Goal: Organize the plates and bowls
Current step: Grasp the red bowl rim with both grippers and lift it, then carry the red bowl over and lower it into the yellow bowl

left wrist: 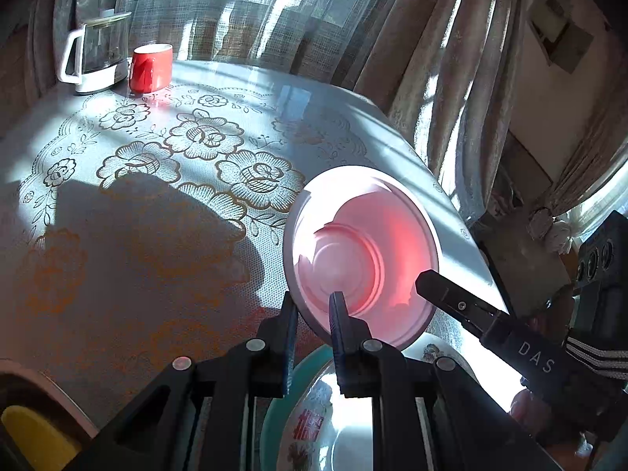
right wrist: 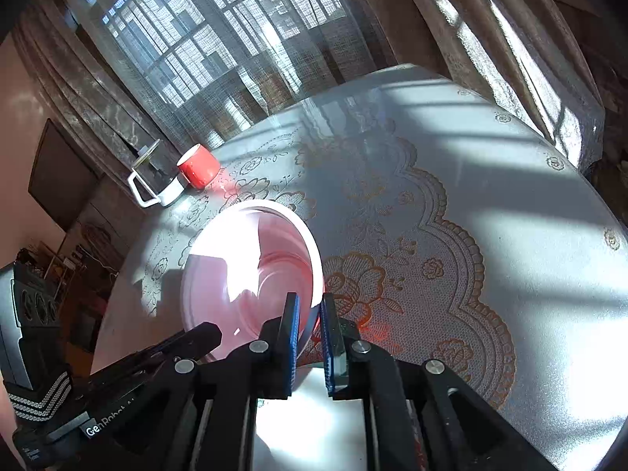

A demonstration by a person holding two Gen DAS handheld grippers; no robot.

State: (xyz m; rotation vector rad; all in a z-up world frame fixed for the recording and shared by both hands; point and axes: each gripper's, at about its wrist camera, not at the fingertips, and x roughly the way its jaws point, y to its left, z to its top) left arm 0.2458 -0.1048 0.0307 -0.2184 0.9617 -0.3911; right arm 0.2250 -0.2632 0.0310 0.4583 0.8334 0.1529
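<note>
Pink plastic bowl point(left wrist: 365, 251) is clamped at opposite rim edges by left claw point(left wrist: 314, 314) and right claw point(right wrist: 310, 314), tilted clear of the lace-covered table point(left wrist: 157, 196) for stacking.

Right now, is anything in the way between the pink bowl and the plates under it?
Nothing visible. Both the left gripper and right gripper pinch the pink bowl's rim, one on each side. The flowered plate on the teal plate lies just below. The red mug and kettle stand far off across the table.

Pink bowl point(left wrist: 361, 251) tilted, rim pinched
</note>
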